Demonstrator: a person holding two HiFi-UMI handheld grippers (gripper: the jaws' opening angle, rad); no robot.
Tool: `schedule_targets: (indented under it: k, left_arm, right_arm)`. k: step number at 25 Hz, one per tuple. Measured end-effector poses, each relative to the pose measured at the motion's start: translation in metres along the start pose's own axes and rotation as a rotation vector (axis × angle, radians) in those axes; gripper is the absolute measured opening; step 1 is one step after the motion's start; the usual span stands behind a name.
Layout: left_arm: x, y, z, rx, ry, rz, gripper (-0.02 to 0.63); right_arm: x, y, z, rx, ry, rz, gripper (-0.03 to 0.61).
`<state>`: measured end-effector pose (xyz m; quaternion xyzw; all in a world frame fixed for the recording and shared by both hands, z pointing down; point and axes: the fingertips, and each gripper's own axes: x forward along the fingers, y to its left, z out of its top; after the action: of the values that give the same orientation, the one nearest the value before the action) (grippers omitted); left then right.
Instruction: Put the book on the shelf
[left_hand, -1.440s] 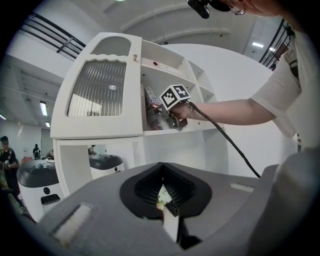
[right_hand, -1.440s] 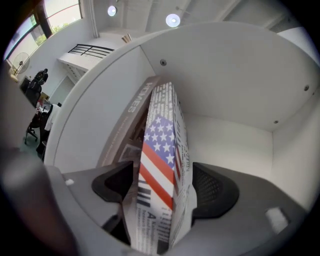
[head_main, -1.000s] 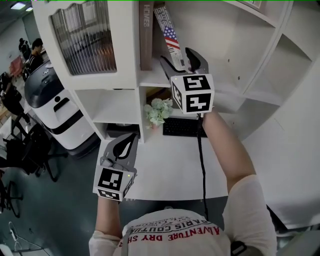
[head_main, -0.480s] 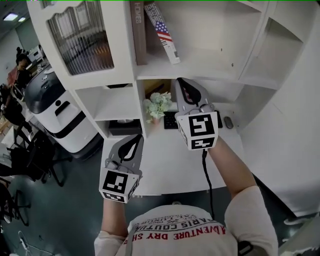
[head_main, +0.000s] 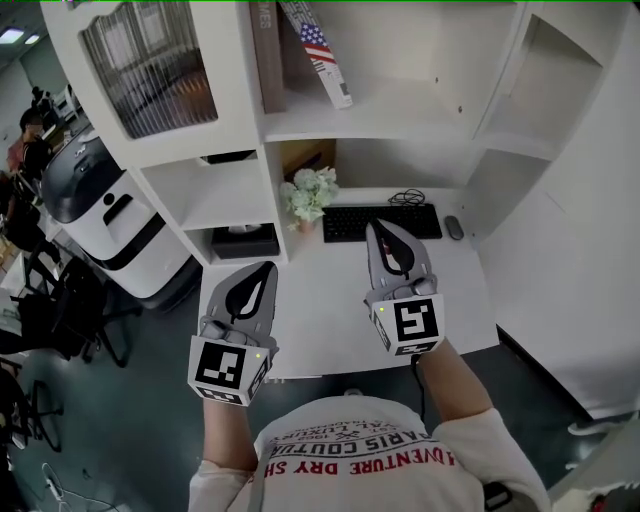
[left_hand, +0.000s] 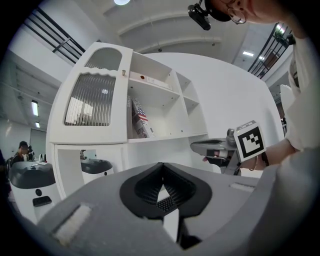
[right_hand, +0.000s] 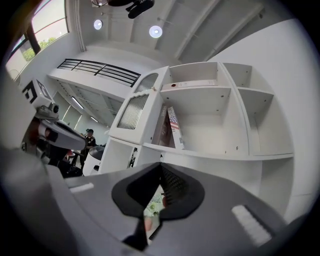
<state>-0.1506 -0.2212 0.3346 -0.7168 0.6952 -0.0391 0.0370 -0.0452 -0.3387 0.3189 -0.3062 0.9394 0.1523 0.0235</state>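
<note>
The book (head_main: 322, 52) with a stars-and-stripes spine leans left against an upright brown book (head_main: 266, 58) on the white shelf (head_main: 400, 118); it also shows in the left gripper view (left_hand: 141, 123) and the right gripper view (right_hand: 174, 128). My right gripper (head_main: 378, 230) hangs over the desk, well below the shelf, shut with nothing between its jaws (right_hand: 160, 168). To the left, near the desk's front corner, my left gripper (head_main: 263, 271) is also shut and empty (left_hand: 161, 172).
On the white desk (head_main: 320, 325) lie a black keyboard (head_main: 380, 221) and a mouse (head_main: 455, 228), with a small flower pot (head_main: 308, 196) beside them. A ribbed-glass cabinet door (head_main: 150, 68) is at upper left. A white-and-black machine (head_main: 100, 215) and chairs stand on the left.
My right gripper has let go of the book, shut, and come down from the shelf to above the desk. The book stays leaning on the shelf. The left gripper has barely moved.
</note>
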Motion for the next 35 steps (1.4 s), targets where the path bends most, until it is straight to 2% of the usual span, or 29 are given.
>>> schedule_targets:
  k: [3, 8, 14, 23, 31, 35]
  left_arm:
    - [0.0, -0.002, -0.006, -0.01, 0.011, 0.003, 0.003]
    - [0.001, -0.009, -0.008, -0.006, 0.016, -0.007, 0.003]
    - [0.001, -0.014, -0.006, -0.007, 0.008, -0.01, 0.003]
    - [0.009, -0.024, -0.011, -0.012, 0.014, -0.024, 0.003]
    - [0.009, -0.026, -0.008, -0.007, 0.007, -0.018, 0.003]
    - [0.01, -0.027, -0.005, -0.002, 0.002, -0.017, 0.003]
  right_arm:
    - [-0.016, 0.001, -0.008, 0.038, 0.012, -0.009, 0.002]
    - [-0.032, 0.009, -0.014, 0.081, 0.025, 0.057, 0.0]
    - [-0.042, 0.005, -0.017, 0.134, 0.039, 0.081, 0.0]
    - [-0.05, 0.015, -0.022, 0.06, 0.077, 0.124, 0.0]
    - [-0.052, 0.015, -0.021, 0.085, 0.074, 0.123, 0.0]
    - [-0.053, 0.012, -0.022, 0.156, 0.082, 0.128, 0.0]
